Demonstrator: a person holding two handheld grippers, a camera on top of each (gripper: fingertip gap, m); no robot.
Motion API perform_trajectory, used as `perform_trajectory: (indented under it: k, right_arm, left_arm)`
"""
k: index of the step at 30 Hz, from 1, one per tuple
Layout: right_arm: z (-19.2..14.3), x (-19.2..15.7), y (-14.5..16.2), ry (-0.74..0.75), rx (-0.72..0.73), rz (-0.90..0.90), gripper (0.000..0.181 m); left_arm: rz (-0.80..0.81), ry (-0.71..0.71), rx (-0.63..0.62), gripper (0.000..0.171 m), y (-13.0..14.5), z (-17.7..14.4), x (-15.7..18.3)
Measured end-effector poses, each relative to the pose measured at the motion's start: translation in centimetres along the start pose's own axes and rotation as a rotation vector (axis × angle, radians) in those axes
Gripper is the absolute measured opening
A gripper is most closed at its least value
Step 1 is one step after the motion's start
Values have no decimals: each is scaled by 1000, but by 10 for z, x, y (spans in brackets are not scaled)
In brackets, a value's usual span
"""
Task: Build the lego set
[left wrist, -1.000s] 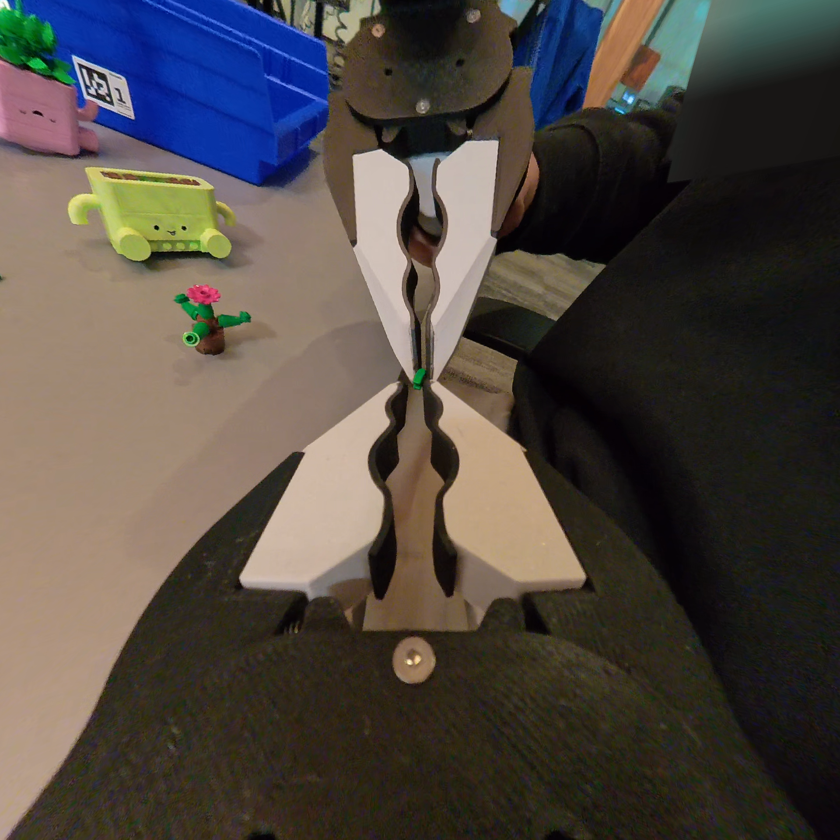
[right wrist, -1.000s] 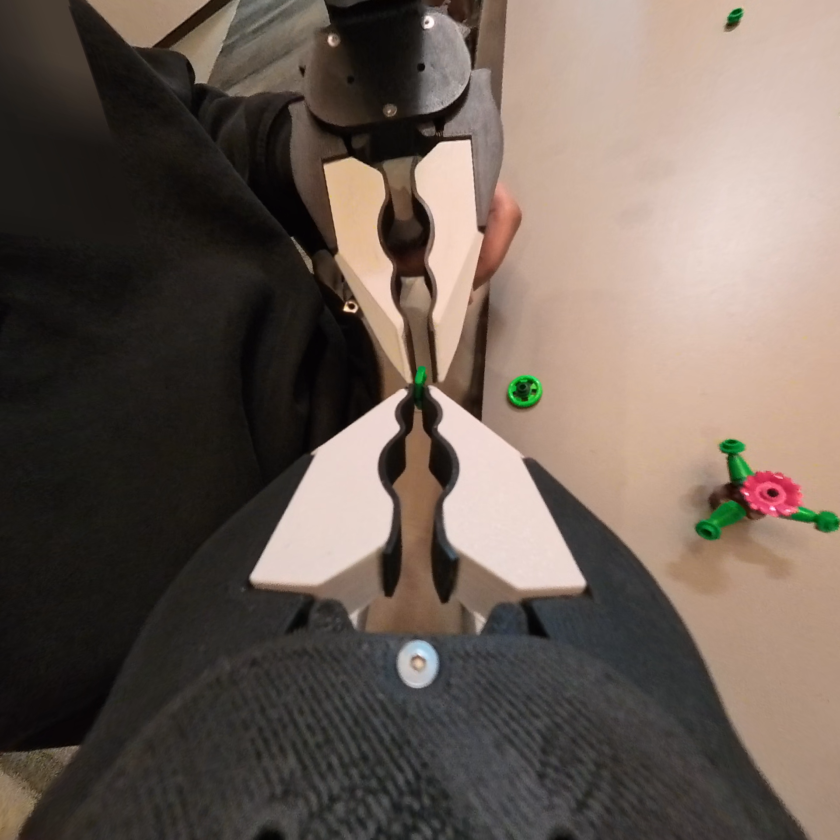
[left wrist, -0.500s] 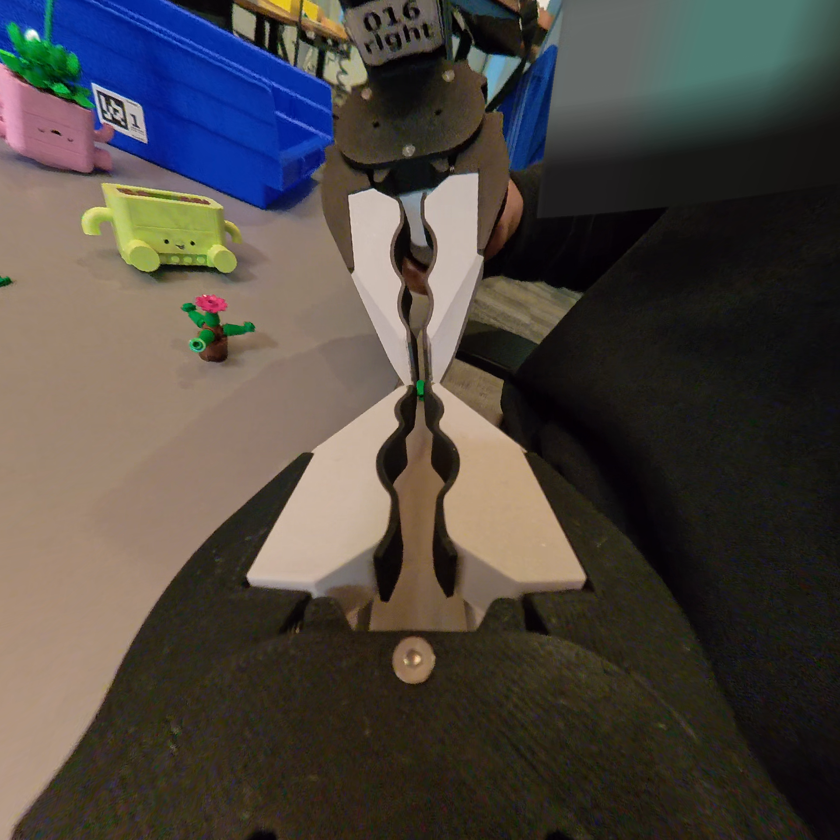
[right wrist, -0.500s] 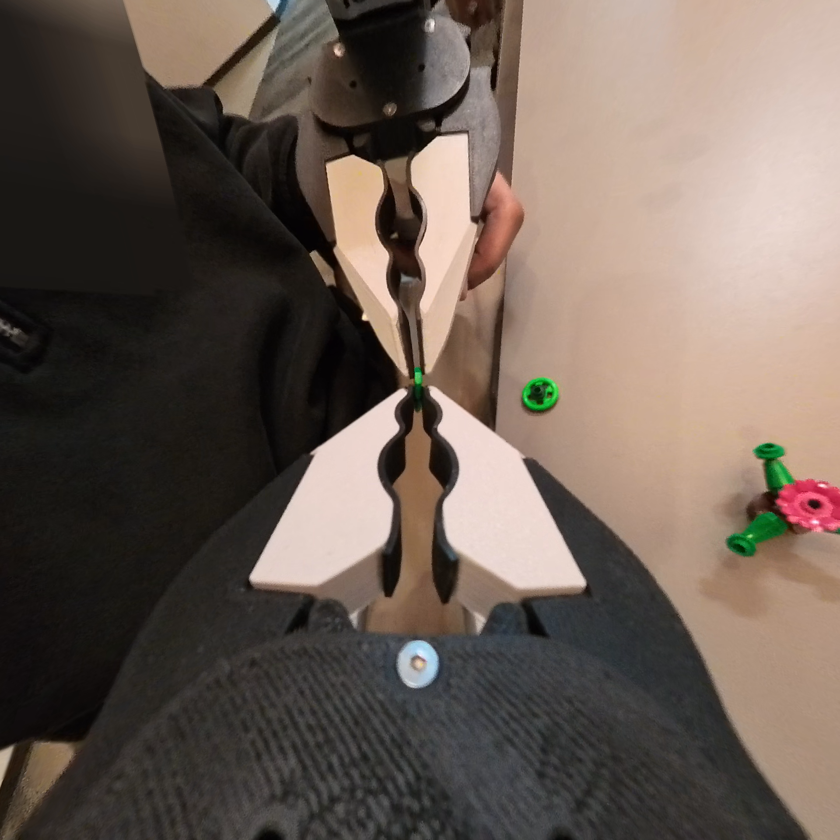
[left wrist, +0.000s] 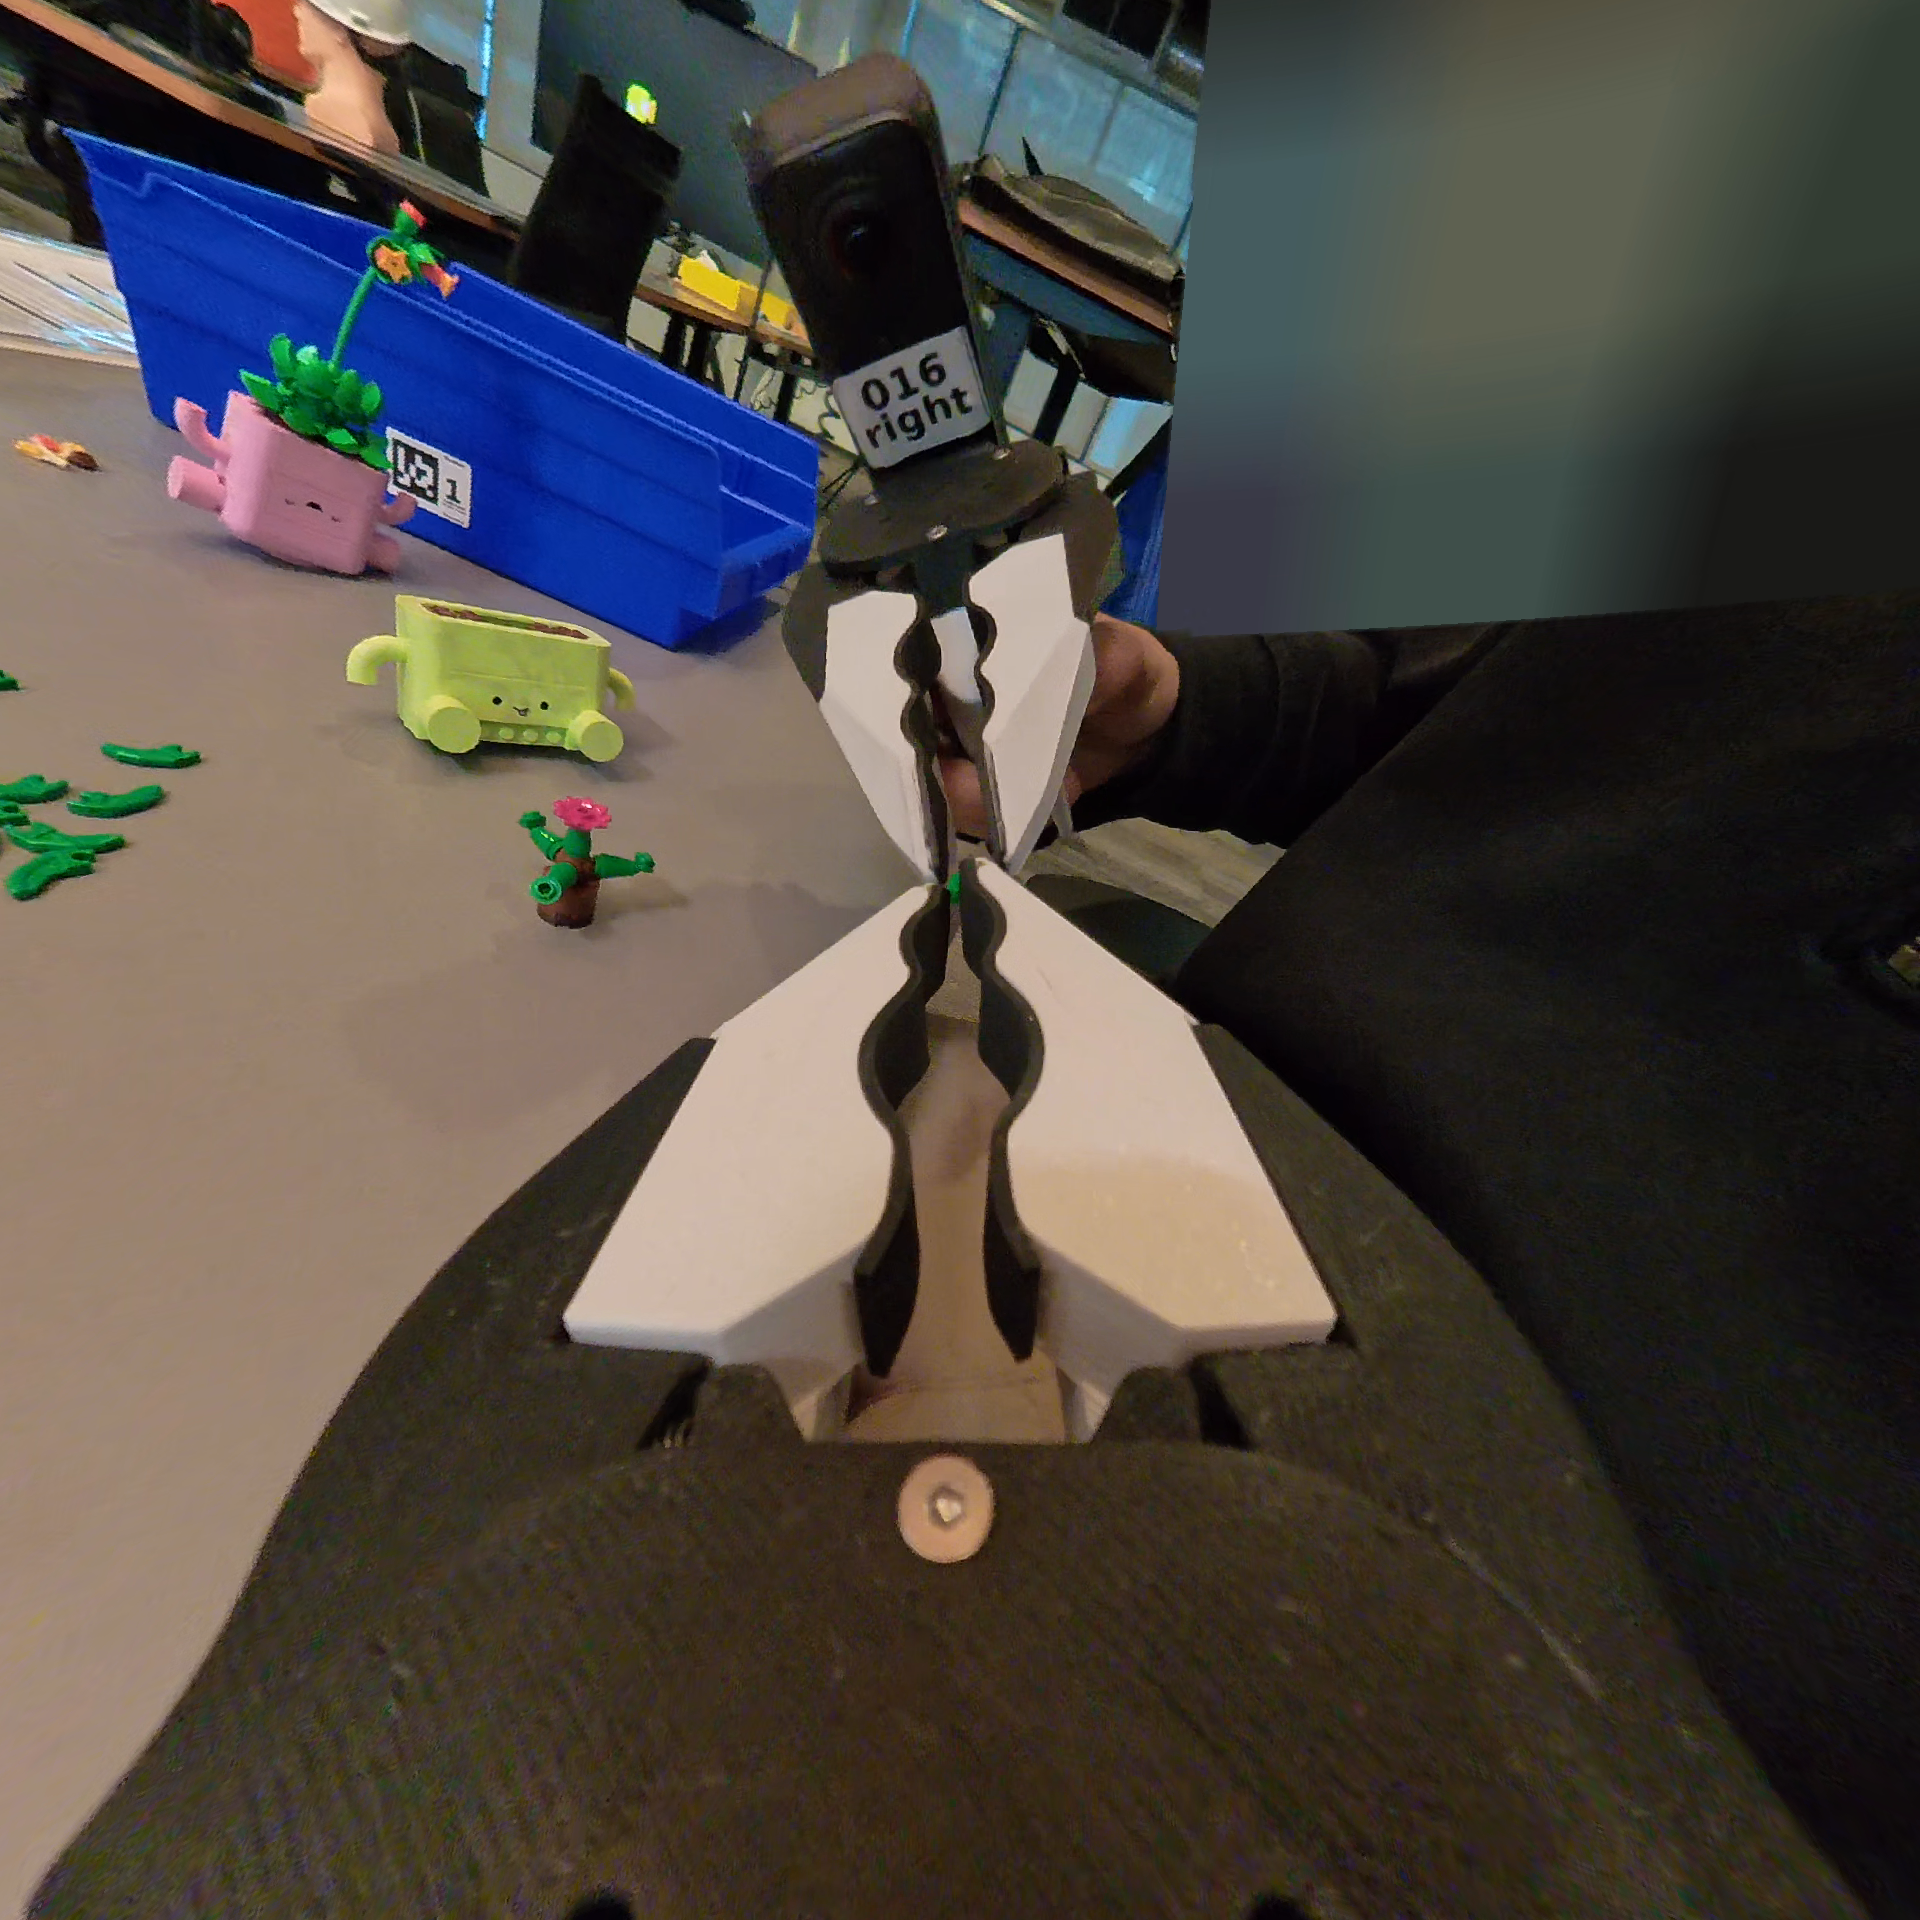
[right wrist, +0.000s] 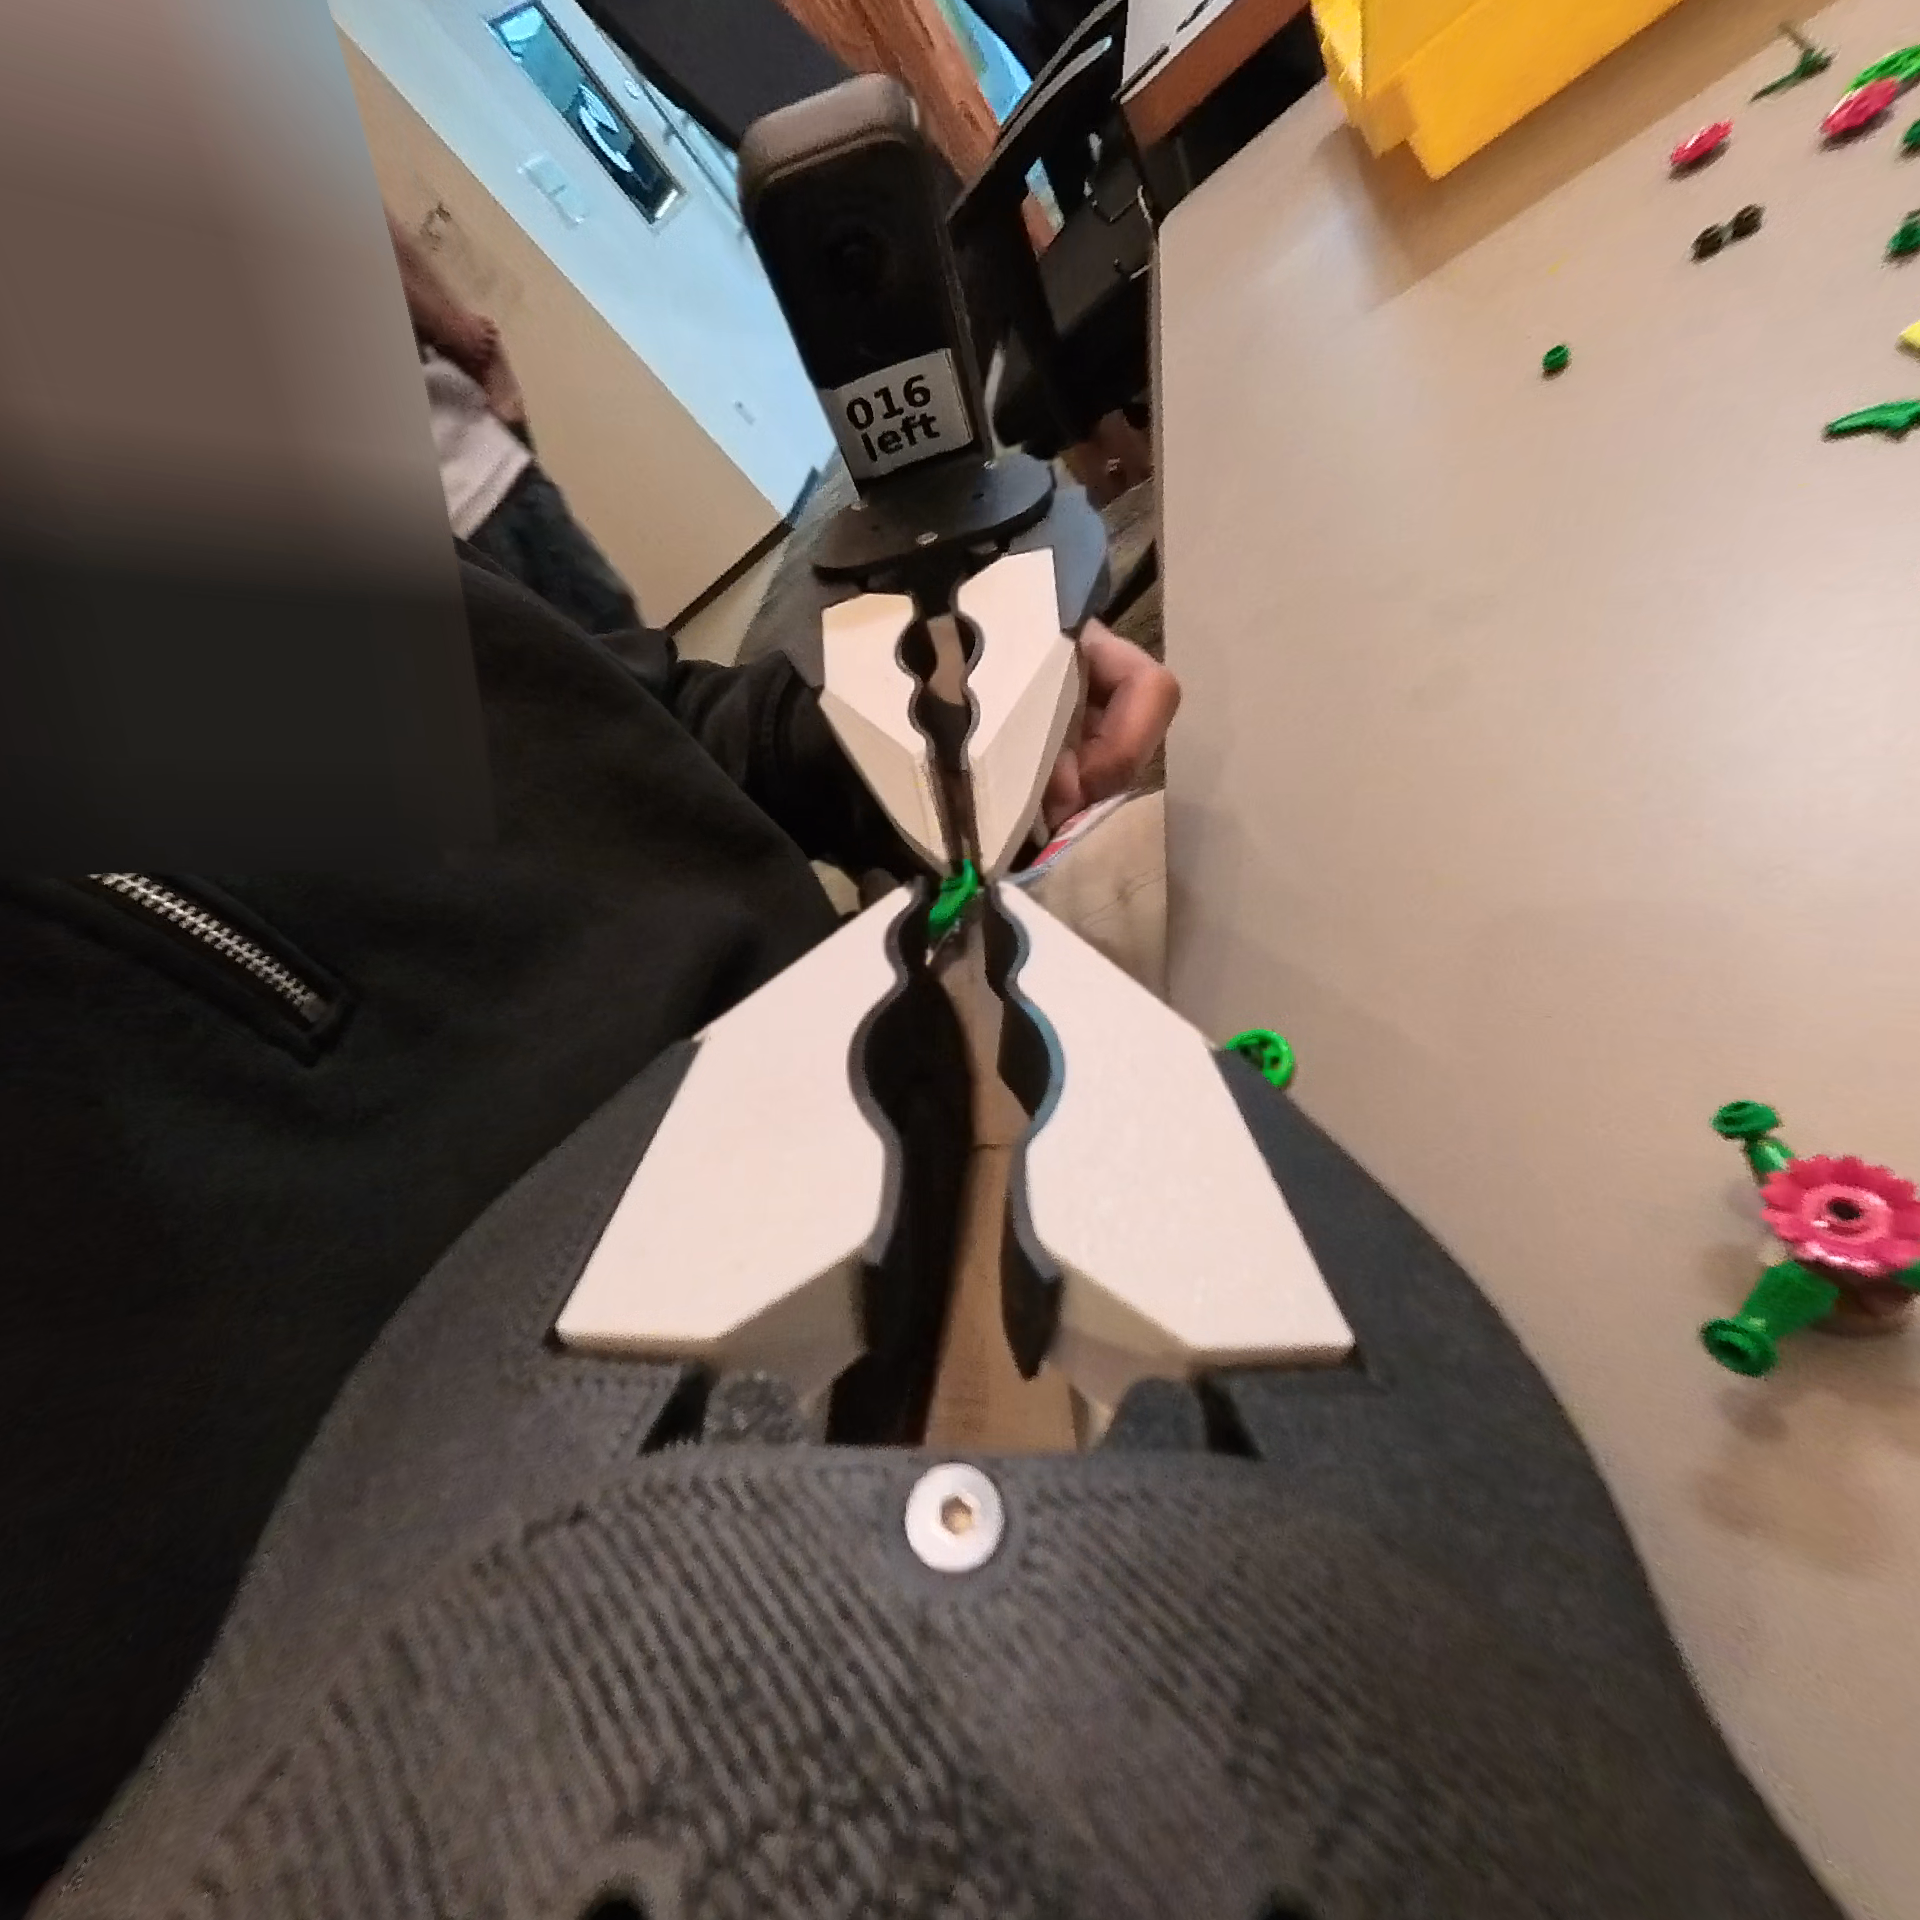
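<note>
A tiny green lego piece [right wrist: 954, 900] is pinched tip to tip between the left gripper [left wrist: 952, 896] and right gripper [right wrist: 951, 914], off the table's [left wrist: 260, 1039] edge. Light, stiff and slippery, it is best gripped across flat sides.

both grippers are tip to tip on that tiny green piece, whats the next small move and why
Probably open one gripper slightly to finish the handover. The left gripper and right gripper meet tip to tip, off the table edge, both seemingly pinching the same small green piece. Which one should release, I cannot tell.
</note>
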State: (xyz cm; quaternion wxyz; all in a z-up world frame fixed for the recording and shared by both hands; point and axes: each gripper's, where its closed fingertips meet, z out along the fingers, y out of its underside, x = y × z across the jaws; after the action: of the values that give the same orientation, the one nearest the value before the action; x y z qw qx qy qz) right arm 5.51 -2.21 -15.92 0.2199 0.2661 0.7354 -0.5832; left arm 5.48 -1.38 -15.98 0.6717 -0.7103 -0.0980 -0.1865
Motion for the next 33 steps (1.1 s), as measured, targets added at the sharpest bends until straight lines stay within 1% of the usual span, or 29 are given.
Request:
perform_trajectory:
  k: [4,10,14,17,25,28,30,33]
  right_arm:
    - [3,1,0,-27,25,94,9]
    - [5,-7,-7,-158,112,286,5]
    - [5,-6,-11,-208,169,345,0]
    - [5,-4,-11,-202,181,353,0]
    - [5,-3,-11,-141,161,306,0]
    - [4,1,-8,-103,138,286,0]
    - [1,12,-1,-12,62,241,0]
    - [-6,37,22,229,-168,88,0]
  left_arm:
    - [27,-15,7,0,-2,-1,-1]
    - [65,-31,55,0,-10,-5,1]
    - [75,-28,69,0,-13,-6,3]
    - [85,-39,62,0,-12,-7,1]
    - [107,-43,47,0,-11,-7,2]
    - [129,-57,19,0,-7,-7,1]
    - [161,-93,-14,9,-3,-8,-4]
    - [280,-206,-135,22,13,-9,-18]
